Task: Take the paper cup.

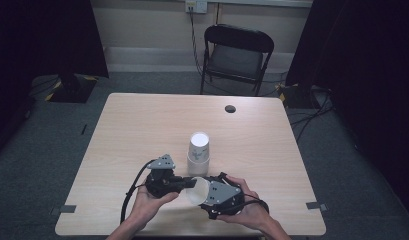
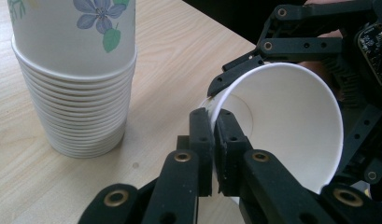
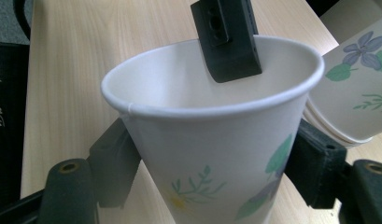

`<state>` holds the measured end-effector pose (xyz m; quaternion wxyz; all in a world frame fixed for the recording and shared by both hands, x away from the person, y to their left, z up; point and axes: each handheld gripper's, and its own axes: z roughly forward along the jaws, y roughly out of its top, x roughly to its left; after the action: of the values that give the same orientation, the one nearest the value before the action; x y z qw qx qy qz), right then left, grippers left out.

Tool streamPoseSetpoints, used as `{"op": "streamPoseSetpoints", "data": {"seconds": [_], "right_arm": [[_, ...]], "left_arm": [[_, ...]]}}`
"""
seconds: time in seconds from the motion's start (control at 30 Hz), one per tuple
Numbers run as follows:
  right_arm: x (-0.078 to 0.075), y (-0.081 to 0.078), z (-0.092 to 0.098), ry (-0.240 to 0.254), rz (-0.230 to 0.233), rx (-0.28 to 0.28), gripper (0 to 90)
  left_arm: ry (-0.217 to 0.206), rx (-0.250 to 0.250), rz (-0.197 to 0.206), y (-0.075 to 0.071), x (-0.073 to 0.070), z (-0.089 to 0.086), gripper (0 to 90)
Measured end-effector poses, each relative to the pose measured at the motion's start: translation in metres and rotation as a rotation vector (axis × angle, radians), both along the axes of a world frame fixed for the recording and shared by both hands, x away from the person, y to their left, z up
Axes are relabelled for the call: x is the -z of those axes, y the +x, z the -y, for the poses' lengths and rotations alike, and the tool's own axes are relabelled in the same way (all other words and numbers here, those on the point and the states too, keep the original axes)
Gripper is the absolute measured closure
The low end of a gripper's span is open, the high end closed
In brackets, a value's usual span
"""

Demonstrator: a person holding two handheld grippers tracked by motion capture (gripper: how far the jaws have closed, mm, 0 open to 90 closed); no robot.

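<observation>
Near the table point(image 1: 142, 125) front edge, left hand-held gripper point(image 2: 212, 140) pinches cup point(image 2: 291, 126) rim, right hand-held gripper point(image 3: 212, 163) clasps its sides

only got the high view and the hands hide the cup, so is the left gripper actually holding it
Observer: Yes. The left gripper is shut on the rim of the single cup, one jaw inside, one outside.
Operator: and the right one
Observer: The right gripper has a jaw at each side of the cup's body.
Operator: is the cup plain white
Observer: No, its outside has green leaves and a purple flower, like the stack of cups.
</observation>
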<state>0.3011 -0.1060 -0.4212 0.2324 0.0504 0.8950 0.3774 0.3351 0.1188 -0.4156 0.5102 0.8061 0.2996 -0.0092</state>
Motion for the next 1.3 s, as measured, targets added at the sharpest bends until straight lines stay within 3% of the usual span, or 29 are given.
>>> {"op": "streamPoseSetpoints", "data": {"seconds": [0.3,0.43,0.5,0.57,0.6,0.63,0.9,0.93,0.97,1.07,1.1,1.3], "right_arm": [[0.002,0.001,0.001,-0.012,-0.005,-0.003,28.1],[0.001,0.004,0.004,0.003,-0.021,0.008,28.4],[0.000,0.006,0.006,0.016,-0.028,0.019,28.5],[0.000,0.007,0.007,0.026,-0.033,0.025,28.5],[0.000,0.008,0.009,0.039,-0.044,0.030,28.5],[0.001,0.012,0.013,0.064,-0.071,0.050,28.5],[0.003,0.021,0.023,0.127,-0.141,0.085,28.5],[0.003,0.022,0.025,0.138,-0.154,0.093,28.5],[0.003,0.024,0.027,0.145,-0.161,0.101,28.4],[0.003,0.027,0.031,0.168,-0.175,0.118,28.5],[0.002,0.029,0.036,0.196,-0.198,0.132,28.5],[0.000,0.036,0.047,0.269,-0.244,0.171,28.5]], "left_arm": [[-0.009,0.004,0.021,-0.001,-0.001,-0.001,83.7],[-0.033,0.004,0.020,-0.001,-0.002,-0.003,80.9],[-0.042,-0.001,0.025,-0.002,-0.002,-0.003,76.9],[-0.032,-0.015,0.034,-0.002,-0.003,-0.004,65.6],[-0.023,-0.031,0.041,-0.002,-0.003,-0.004,65.6],[-0.035,-0.039,0.048,-0.002,-0.003,-0.006,59.4],[-0.045,-0.037,0.091,-0.005,-0.007,-0.013,44.6],[-0.010,-0.053,0.112,-0.007,-0.008,-0.015,43.9],[-0.001,-0.067,0.118,-0.008,-0.008,-0.017,41.5],[0.006,-0.076,0.114,-0.008,-0.008,-0.021,38.3],[0.011,-0.087,0.117,-0.009,-0.007,-0.023,36.1],[0.079,-0.181,0.097,-0.005,0.002,-0.039,25.9]]}}
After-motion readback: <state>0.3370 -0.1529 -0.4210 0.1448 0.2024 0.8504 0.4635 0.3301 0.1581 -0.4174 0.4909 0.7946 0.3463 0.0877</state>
